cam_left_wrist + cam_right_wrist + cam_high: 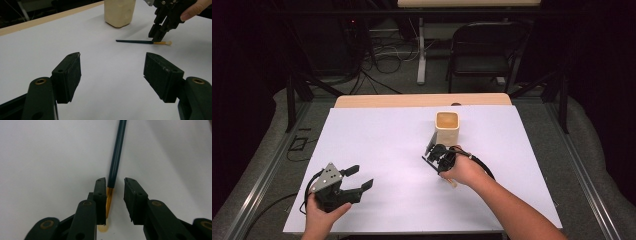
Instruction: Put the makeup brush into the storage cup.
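Note:
A thin brush with a dark teal handle (117,152), a gold ferrule and a tan tip lies flat on the white table top (377,145). My right gripper (114,182) points down at it, its jaws open a little and straddling the brush where the handle meets the ferrule; the brush lies against one jaw with a gap to the other. From the left gripper view, the brush (135,41) lies under the right gripper (156,37). A beige square cup (447,127) stands upright just beyond. My left gripper (361,177) rests open and empty at the near left.
The cup (118,12) is about a hand's width behind the brush (451,183). A wooden table edge (422,100) runs along the far side. A folding chair (484,50) and cables sit on the floor beyond. White surface stretches between the two grippers.

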Tool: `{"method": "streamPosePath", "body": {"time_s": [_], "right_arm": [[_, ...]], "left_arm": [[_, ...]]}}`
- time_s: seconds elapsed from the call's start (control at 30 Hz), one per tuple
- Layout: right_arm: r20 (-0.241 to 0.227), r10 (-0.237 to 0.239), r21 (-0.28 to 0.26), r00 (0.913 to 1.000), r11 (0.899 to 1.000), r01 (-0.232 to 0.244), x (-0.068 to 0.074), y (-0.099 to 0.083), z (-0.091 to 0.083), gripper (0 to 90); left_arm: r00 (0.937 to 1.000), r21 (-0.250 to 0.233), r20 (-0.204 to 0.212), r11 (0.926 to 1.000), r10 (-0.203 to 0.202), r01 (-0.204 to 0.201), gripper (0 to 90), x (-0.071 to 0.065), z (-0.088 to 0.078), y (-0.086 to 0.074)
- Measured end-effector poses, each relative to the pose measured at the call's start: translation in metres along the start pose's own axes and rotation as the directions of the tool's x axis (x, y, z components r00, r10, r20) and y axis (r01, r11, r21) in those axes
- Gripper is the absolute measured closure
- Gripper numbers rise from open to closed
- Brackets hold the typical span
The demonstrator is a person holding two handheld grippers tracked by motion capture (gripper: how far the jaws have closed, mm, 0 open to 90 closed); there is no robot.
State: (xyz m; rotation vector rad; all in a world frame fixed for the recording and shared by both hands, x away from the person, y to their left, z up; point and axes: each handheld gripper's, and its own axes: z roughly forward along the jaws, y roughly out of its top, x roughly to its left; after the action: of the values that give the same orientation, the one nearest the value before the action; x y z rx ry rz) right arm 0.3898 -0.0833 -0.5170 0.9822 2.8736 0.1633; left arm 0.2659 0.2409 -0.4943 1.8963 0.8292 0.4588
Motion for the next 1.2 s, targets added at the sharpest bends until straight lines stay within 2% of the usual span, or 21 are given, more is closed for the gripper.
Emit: {"method": "streamPosePath", "body": {"time_s": [0.23, 0.8, 1.0, 1.07, 1.2], "right_arm": [[-0.028, 0.014, 0.021, 0.9995, 1.0, -0.013, -0.0002, -0.0003, 0.0038, 74.7], [-0.032, 0.01, 0.03, 0.9994, 1.0, -0.009, 0.0018, -0.001, 0.009, 76.6], [-0.028, 0.005, 0.051, 0.9996, 0.999, -0.003, 0.0032, 0.0, 0.0088, 78.4], [-0.029, 0.003, 0.031, 0.9996, 1.0, -0.002, 0.0034, -0.0005, 0.0105, 79.3], [-0.027, 0.0, 0.041, 0.9996, 0.999, 0.001, 0.0052, 0.0003, 0.0101, 82.3]], "left_arm": [[1.0, 0.001, -0.002, 1.0, 0.002, -0.002, 30.4, 0.0003, -0.0002, 0.0], [1.0, 0.001, -0.002, 1.0, 0.002, -0.002, 30.5, 0.0002, 0.0, -0.0001], [1.0, 0.001, -0.002, 1.0, 0.004, -0.004, 30.6, 0.0002, 0.0002, -0.0002], [1.0, 0.0, -0.002, 1.0, 0.004, -0.004, 30.6, 0.0, 0.0003, -0.0002], [1.0, 0.001, -0.002, 1.0, 0.004, -0.003, 30.6, 0.0001, 0.0002, -0.0002]]}}
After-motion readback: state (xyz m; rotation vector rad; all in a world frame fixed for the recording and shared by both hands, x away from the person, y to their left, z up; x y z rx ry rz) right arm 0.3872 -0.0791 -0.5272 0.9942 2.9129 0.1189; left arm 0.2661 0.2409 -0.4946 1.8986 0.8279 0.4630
